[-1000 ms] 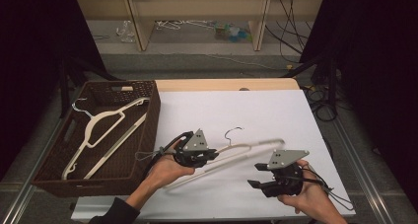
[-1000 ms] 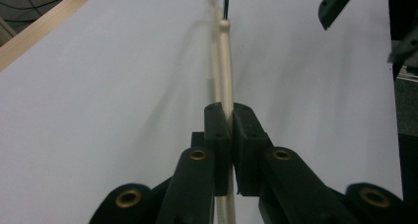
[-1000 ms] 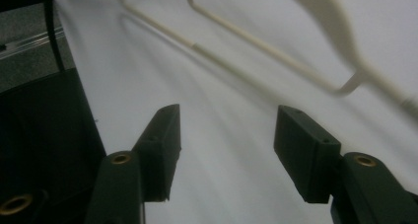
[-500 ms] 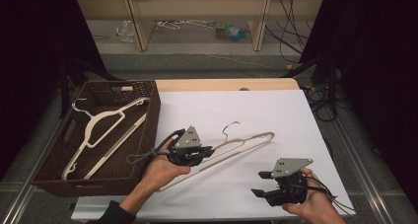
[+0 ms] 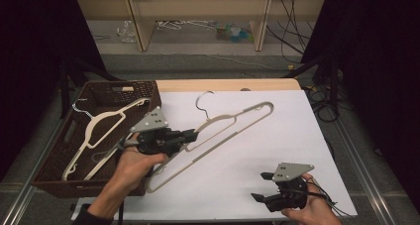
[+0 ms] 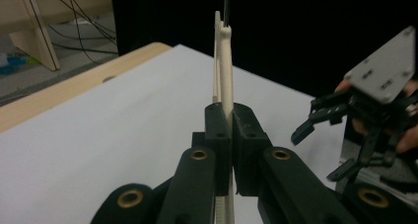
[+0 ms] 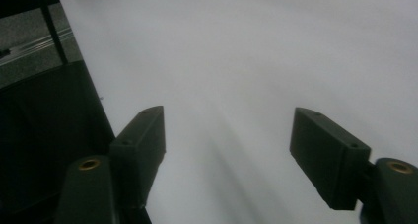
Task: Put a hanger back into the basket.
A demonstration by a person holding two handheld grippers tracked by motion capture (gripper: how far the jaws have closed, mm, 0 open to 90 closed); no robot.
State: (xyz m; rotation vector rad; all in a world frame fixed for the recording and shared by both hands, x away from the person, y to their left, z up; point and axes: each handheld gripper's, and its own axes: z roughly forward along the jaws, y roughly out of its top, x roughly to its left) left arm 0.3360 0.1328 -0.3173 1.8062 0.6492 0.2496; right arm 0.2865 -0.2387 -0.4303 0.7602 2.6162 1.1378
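A beige plastic hanger (image 5: pixel 233 121) with a metal hook hangs tilted above the white table top (image 5: pixel 297 131). My left gripper (image 5: pixel 192 135) is shut on its lower bar, near the left shoulder. In the left gripper view the jaws (image 6: pixel 230 130) pinch the thin hanger (image 6: pixel 226 71) edge-on. My right gripper (image 5: pixel 260 186) sits near the table's front right edge, apart from the hanger. Its jaws have just been opening. In the right gripper view they (image 7: pixel 226 145) stand wide with only the white surface between them. The left gripper view also shows the right gripper (image 6: pixel 318 155) at the right.
A dark woven basket (image 5: pixel 54 165) stands at the table's left and holds other beige hangers (image 5: pixel 99 126). A wooden shelf unit (image 5: pixel 143 22) stands on the floor behind the table. Black cables (image 5: pixel 322 96) lie off the far right corner.
The left gripper has lifted the hanger and carried it left, toward the basket. The right gripper has stayed near the front edge, with its jaws now wider apart.
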